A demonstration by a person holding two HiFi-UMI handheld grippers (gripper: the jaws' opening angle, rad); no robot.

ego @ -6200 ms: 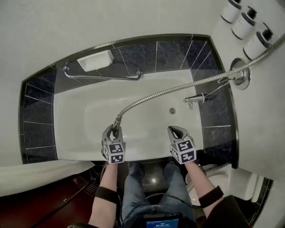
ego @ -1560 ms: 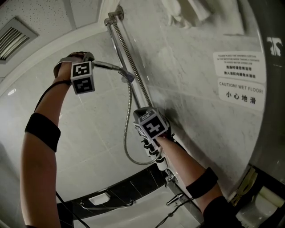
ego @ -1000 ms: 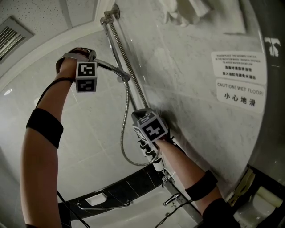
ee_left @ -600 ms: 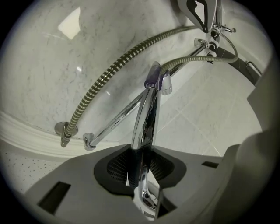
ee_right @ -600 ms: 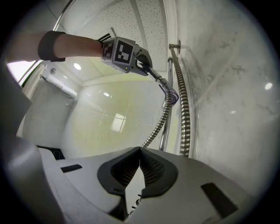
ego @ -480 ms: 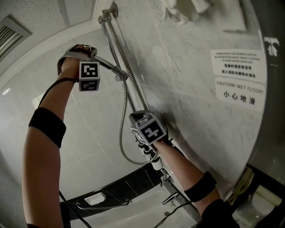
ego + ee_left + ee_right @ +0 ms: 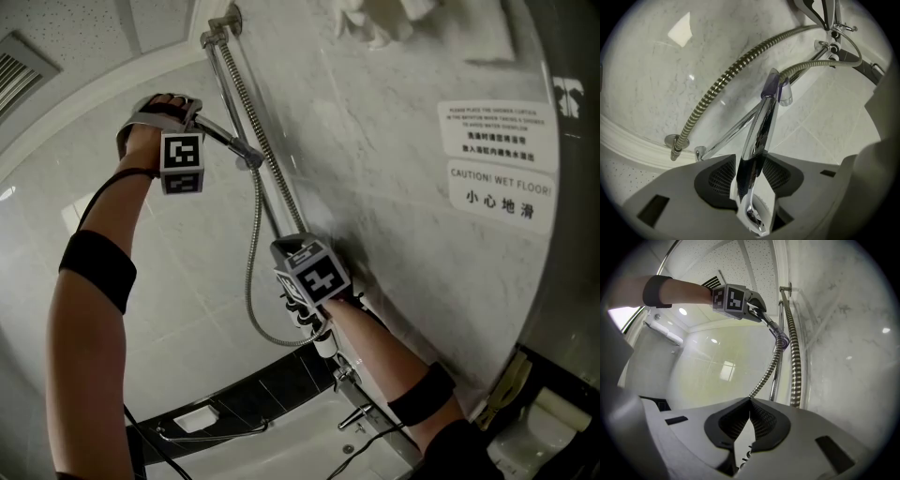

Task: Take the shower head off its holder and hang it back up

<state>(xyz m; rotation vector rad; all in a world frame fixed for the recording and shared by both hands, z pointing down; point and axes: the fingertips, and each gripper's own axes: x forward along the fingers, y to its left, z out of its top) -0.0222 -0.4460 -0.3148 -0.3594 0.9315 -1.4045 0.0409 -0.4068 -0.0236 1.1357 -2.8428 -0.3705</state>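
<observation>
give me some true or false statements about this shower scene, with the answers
1. The shower head lies between the jaws of the left claw. True; those jaws have just been opening.
2. The right claw is wide open. False: its jaws are together, with nothing between them.
3. The hose hangs in a loop below the holder. True.
4. In the head view, the left claw is lower than the right claw. False: it is higher, up by the holder.
5. A wet-floor sign is on the wall. True.
</observation>
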